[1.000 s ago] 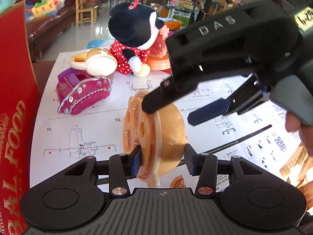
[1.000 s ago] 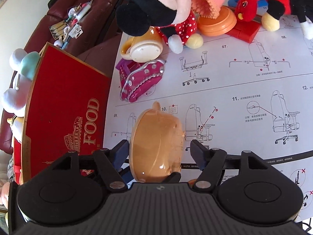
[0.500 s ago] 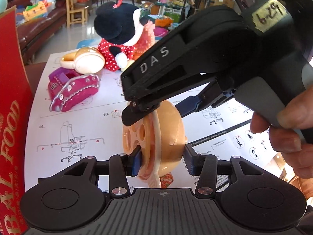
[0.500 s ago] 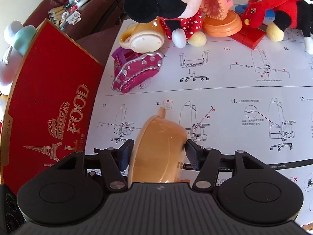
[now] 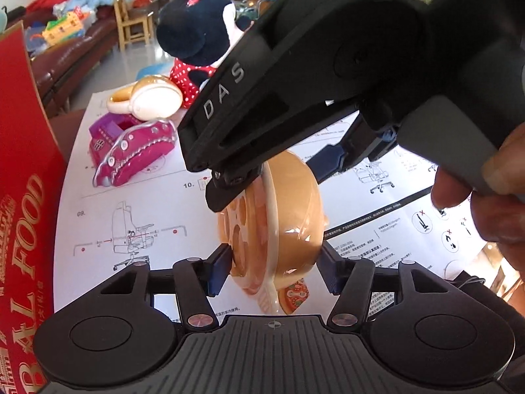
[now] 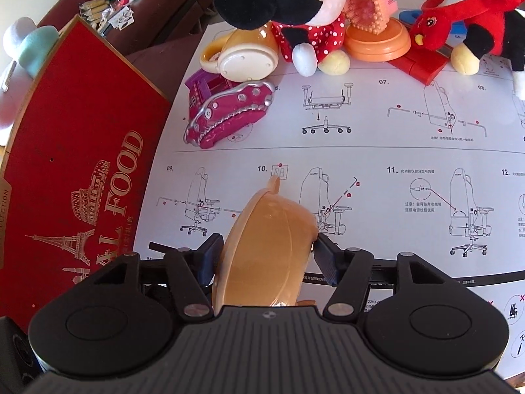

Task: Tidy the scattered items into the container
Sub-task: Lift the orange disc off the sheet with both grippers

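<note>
An orange toy pot (image 5: 288, 216) (image 6: 272, 246) stands on its edge on the white instruction sheet (image 6: 393, 151). My left gripper (image 5: 274, 269) has the pot between its fingers; its jaws are opening and the pads have eased off the sides. From above, my right gripper (image 5: 279, 180) (image 6: 265, 256) straddles the same pot. Its jaws are opening slightly, with both pads still against the pot. The red box (image 5: 23, 197) (image 6: 82, 164) stands just left of the pot.
A pink toy shoe (image 6: 226, 118), an orange cup (image 6: 246, 55), a mouse plush (image 6: 288, 6), an orange base with pink beads (image 6: 377, 39) and a red plush (image 6: 459, 10) lie further back. A toy pizza slice (image 5: 295, 295) sits under the pot. A hand (image 5: 492, 203) holds the right gripper.
The right gripper has come down over the pot and its fingers now clasp it. The left jaws have widened a little around the pot, which has stayed in place.
</note>
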Action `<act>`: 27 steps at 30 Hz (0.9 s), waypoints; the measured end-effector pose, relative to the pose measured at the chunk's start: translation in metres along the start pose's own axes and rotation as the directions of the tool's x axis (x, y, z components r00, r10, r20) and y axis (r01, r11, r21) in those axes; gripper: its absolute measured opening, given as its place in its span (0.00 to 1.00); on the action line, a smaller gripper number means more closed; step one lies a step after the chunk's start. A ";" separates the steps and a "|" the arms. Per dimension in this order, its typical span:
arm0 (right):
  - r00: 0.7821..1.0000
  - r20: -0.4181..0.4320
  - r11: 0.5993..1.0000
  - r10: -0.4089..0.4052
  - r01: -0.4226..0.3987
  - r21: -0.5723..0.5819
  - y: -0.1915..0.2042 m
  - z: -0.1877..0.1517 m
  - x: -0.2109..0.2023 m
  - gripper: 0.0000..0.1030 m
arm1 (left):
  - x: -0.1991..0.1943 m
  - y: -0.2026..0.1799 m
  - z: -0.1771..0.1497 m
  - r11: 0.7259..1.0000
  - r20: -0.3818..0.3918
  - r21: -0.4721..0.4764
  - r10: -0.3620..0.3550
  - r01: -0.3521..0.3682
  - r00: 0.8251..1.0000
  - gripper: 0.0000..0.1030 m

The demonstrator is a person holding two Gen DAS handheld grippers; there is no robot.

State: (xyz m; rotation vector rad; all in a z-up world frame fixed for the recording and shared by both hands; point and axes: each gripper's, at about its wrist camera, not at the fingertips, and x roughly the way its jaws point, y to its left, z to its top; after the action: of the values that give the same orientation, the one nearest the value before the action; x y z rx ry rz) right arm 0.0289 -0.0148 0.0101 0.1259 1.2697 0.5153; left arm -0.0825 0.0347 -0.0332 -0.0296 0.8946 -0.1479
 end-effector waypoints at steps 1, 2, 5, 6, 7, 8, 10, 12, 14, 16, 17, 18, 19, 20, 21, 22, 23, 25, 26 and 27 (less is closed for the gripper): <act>1.000 -0.008 1.000 0.006 -0.006 0.007 -0.001 0.000 0.002 0.66 | 0.000 0.002 0.000 1.000 0.000 -0.002 -0.005 0.005 1.000 0.56; 1.000 -0.017 1.000 0.011 -0.011 0.015 -0.002 0.001 0.004 0.66 | 0.000 0.003 0.000 1.000 0.000 -0.001 -0.008 0.008 1.000 0.56; 1.000 -0.030 1.000 0.009 -0.008 0.018 -0.002 0.001 0.009 0.67 | 0.000 0.006 -0.001 1.000 0.005 0.001 -0.014 0.014 1.000 0.56; 0.999 -0.031 1.000 0.006 -0.006 0.014 -0.001 0.001 0.011 0.68 | -0.001 0.006 -0.001 1.000 0.007 -0.004 -0.017 0.017 1.000 0.56; 1.000 -0.028 1.000 0.006 -0.005 0.010 0.000 0.001 0.012 0.68 | -0.001 0.008 -0.001 1.000 0.008 -0.014 -0.020 0.020 1.000 0.56; 1.000 -0.022 1.000 0.008 -0.008 0.003 0.000 0.001 0.012 0.67 | -0.001 0.010 -0.001 1.000 0.010 -0.026 -0.016 0.016 1.000 0.58; 1.000 -0.012 0.999 0.023 -0.023 -0.025 0.004 0.000 0.012 0.64 | 0.001 0.013 -0.001 0.999 -0.007 -0.050 0.021 -0.021 1.000 0.69; 1.000 -0.009 0.999 0.026 -0.026 -0.042 0.008 0.000 0.013 0.62 | 0.005 0.011 0.002 0.996 -0.011 -0.049 0.073 -0.073 0.997 0.78; 1.000 -0.009 0.999 0.020 -0.021 -0.049 0.011 0.001 0.014 0.59 | 0.007 0.009 0.003 0.996 -0.022 -0.043 0.072 -0.073 0.997 0.74; 1.000 -0.016 0.999 0.016 -0.017 -0.047 0.010 0.001 0.017 0.54 | 0.009 0.009 0.004 0.997 -0.033 -0.042 0.066 -0.068 0.997 0.70; 1.000 -0.022 0.999 0.018 -0.019 -0.037 0.008 0.000 0.019 0.54 | 0.010 0.008 0.004 0.997 -0.030 -0.036 0.070 -0.071 0.997 0.69; 0.999 -0.022 0.999 0.023 -0.023 -0.025 0.005 0.000 0.019 0.54 | 0.009 0.007 0.003 0.997 -0.026 -0.027 0.073 -0.074 0.997 0.69; 0.999 -0.022 0.999 0.028 -0.029 -0.018 0.003 0.000 0.020 0.54 | 0.009 0.005 0.003 0.997 -0.023 -0.017 0.076 -0.076 0.997 0.69; 0.999 -0.023 0.999 0.034 -0.034 -0.012 0.001 0.000 0.020 0.54 | 0.009 0.005 0.003 0.997 -0.021 -0.009 0.077 -0.077 0.997 0.68; 0.999 -0.025 0.999 0.039 -0.039 -0.007 0.000 0.000 0.020 0.54 | 0.009 0.004 0.004 0.997 -0.020 -0.004 0.077 -0.077 0.997 0.68; 0.999 -0.027 0.999 0.042 -0.042 -0.003 -0.001 0.001 0.020 0.55 | 0.009 0.004 0.004 0.997 -0.019 0.000 0.076 -0.076 0.997 0.68; 0.999 -0.028 0.999 0.043 -0.043 0.001 -0.002 0.001 0.021 0.55 | 0.010 0.004 0.004 0.997 -0.019 0.005 0.074 -0.074 0.997 0.68; 0.998 -0.035 0.999 0.043 -0.042 0.009 -0.003 0.002 0.023 0.57 | 0.010 0.005 0.005 0.997 -0.016 0.014 0.071 -0.071 0.997 0.67; 0.998 -0.039 0.999 0.043 -0.043 0.010 -0.004 0.002 0.025 0.57 | 0.010 0.005 0.004 0.998 -0.013 0.017 0.062 -0.062 0.998 0.63; 0.998 -0.044 0.999 0.043 -0.042 0.013 -0.004 0.002 0.027 0.59 | 0.012 0.005 0.004 0.998 -0.013 0.020 0.063 -0.063 0.998 0.63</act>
State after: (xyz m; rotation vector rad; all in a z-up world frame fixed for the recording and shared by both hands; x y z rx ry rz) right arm 0.0372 -0.0065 -0.0141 0.1523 1.3162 0.5499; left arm -0.0716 0.0382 -0.0401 0.0179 0.9068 -0.0984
